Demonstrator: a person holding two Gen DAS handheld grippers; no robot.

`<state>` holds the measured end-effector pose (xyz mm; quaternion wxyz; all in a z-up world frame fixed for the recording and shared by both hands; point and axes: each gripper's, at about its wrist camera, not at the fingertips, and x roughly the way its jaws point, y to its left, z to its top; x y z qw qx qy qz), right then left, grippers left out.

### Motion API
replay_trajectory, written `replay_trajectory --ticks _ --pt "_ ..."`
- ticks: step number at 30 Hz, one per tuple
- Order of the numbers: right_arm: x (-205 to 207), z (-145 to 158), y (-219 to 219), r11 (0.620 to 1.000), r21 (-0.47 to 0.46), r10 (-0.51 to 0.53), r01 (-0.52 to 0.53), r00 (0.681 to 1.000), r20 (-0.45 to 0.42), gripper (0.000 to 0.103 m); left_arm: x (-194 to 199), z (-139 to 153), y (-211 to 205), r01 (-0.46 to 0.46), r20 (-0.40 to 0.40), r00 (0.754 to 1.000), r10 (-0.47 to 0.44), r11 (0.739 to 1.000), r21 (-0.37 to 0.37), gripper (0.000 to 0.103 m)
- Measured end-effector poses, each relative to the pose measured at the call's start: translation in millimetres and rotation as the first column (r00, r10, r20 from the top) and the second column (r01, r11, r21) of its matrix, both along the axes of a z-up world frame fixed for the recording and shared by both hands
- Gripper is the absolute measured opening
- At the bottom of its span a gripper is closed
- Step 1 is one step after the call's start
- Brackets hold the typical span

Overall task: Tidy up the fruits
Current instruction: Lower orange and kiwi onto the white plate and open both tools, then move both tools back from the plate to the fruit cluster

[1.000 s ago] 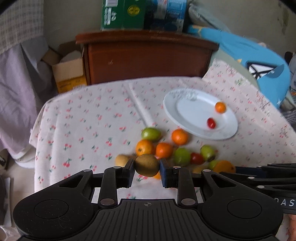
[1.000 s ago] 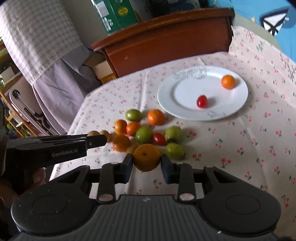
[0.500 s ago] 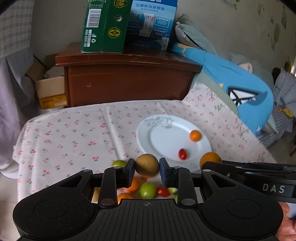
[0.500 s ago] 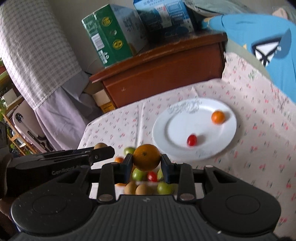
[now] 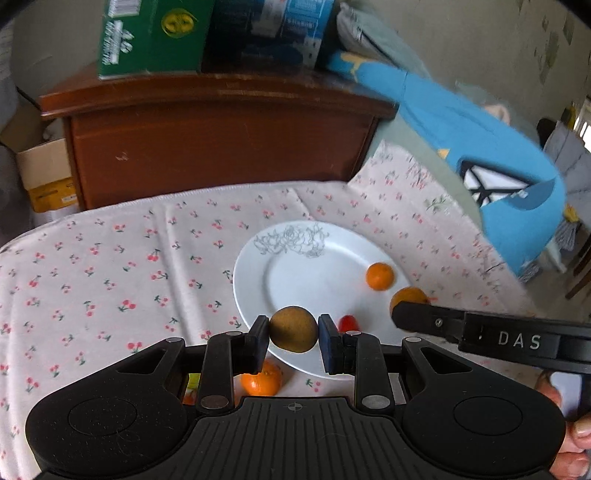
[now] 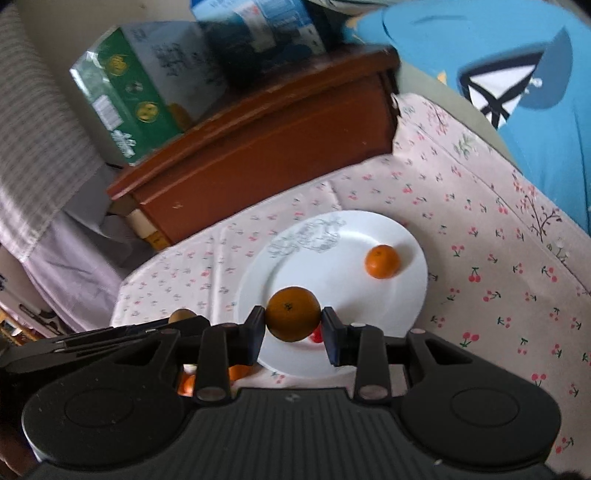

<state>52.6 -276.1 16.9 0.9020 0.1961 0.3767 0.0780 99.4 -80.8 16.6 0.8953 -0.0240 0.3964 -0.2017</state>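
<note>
My left gripper (image 5: 293, 338) is shut on a brown kiwi (image 5: 293, 328), held over the near rim of the white plate (image 5: 295, 273). My right gripper (image 6: 293, 326) is shut on an orange (image 6: 293, 314), also above the plate's (image 6: 332, 295) near side. On the plate lie a small orange (image 5: 379, 276) (image 6: 382, 261) and a red cherry tomato (image 5: 349, 324) (image 6: 316, 336). In the left wrist view the right gripper's finger (image 5: 424, 317) shows at right with its orange (image 5: 409, 296). In the right wrist view the left gripper's finger (image 6: 177, 326) shows at left with the kiwi (image 6: 181, 315).
More fruit lies behind the fingers on the cherry-print tablecloth (image 5: 110, 266): an orange (image 5: 261, 380) and a green one (image 5: 192, 380). A brown wooden cabinet (image 5: 221, 136) with a green carton (image 5: 147, 33) stands beyond the table. A blue garment (image 5: 498, 155) lies at right.
Both grippers, still holding their fruit, moved forward from the fruit pile to over the plate. The pile has dropped out of sight beneath the grippers.
</note>
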Motion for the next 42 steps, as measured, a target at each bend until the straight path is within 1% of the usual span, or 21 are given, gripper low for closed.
replay_trajectory --ticks 2,4,7,10,12,15,18,20,22,23,24,25,27,30,32,34,42 --pt "8 -6 -1 1.000 -0.016 -0.015 0.015 1.000 -0.015 0.033 7 -7 -5 0.008 -0.017 1.000 -0.008 1.000 0.010 0.026" --pt "14 -11 -3 1.000 -0.011 -0.024 0.023 0.999 -0.029 0.033 14 -13 -10 0.014 -0.034 0.999 -0.014 1.000 0.008 0.026" --pt "21 -17 -5 0.999 -0.018 -0.046 0.045 0.998 -0.051 0.033 21 -17 -16 0.028 -0.036 0.999 -0.027 0.999 0.020 0.026" --pt "27 -26 -8 0.998 -0.006 -0.067 0.067 0.994 -0.087 0.033 28 -25 -19 0.029 -0.061 0.998 -0.027 0.999 0.029 0.026" --pt "30 -32 -9 0.996 -0.014 -0.087 0.086 0.990 -0.112 0.033 31 -29 -22 0.033 -0.074 0.997 -0.030 0.999 0.028 0.026" --pt "33 -39 -12 0.994 -0.008 -0.112 0.112 0.985 -0.131 0.033 34 -33 -28 0.041 -0.073 0.997 -0.038 0.998 0.038 0.027" --pt "36 -41 -13 0.993 -0.001 -0.117 0.118 0.984 -0.131 0.036 35 -32 -31 0.040 -0.074 0.997 -0.038 0.999 0.033 0.029" --pt "36 -39 -13 0.992 -0.002 -0.124 0.124 0.985 -0.116 0.037 35 -27 -29 0.025 -0.070 0.997 -0.024 0.999 0.020 0.036" --pt "37 -35 -15 0.992 0.021 -0.120 0.123 0.987 -0.105 0.037 34 -20 -25 -0.005 -0.053 0.999 0.007 0.999 0.032 0.055" --pt "37 -32 -17 0.991 0.034 -0.122 0.126 0.988 -0.097 0.039 33 -16 -22 -0.014 -0.037 0.999 0.015 0.999 0.035 0.059" --pt "37 -30 -18 0.991 0.042 -0.123 0.127 0.988 -0.091 0.040 32 -11 -19 -0.022 -0.022 0.999 0.023 0.999 0.034 0.066" --pt "37 -28 -19 0.991 0.046 -0.121 0.125 0.989 -0.084 0.044 31 -7 -15 -0.033 -0.012 0.999 0.034 0.999 0.033 0.071" --pt "36 -23 -18 0.992 0.039 -0.116 0.119 0.991 -0.063 0.046 29 2 -8 -0.061 -0.003 0.998 0.062 0.998 0.029 0.077" --pt "34 -16 -16 0.994 0.027 -0.102 0.103 0.994 -0.037 0.047 25 14 1 -0.090 0.012 0.996 0.089 0.995 0.040 0.078" --pt "31 -12 -15 0.995 0.032 -0.094 0.095 0.995 -0.025 0.050 21 19 7 -0.108 0.019 0.994 0.107 0.992 0.063 0.080" --pt "28 -10 -14 0.996 0.035 -0.082 0.082 0.996 -0.020 0.050 17 23 14 -0.121 0.020 0.993 0.120 0.989 0.085 0.081" --pt "6 -5 2 1.000 -0.005 -0.004 0.004 1.000 -0.005 0.050 -4 25 53 -0.218 -0.032 0.975 0.219 0.975 0.045 0.081"
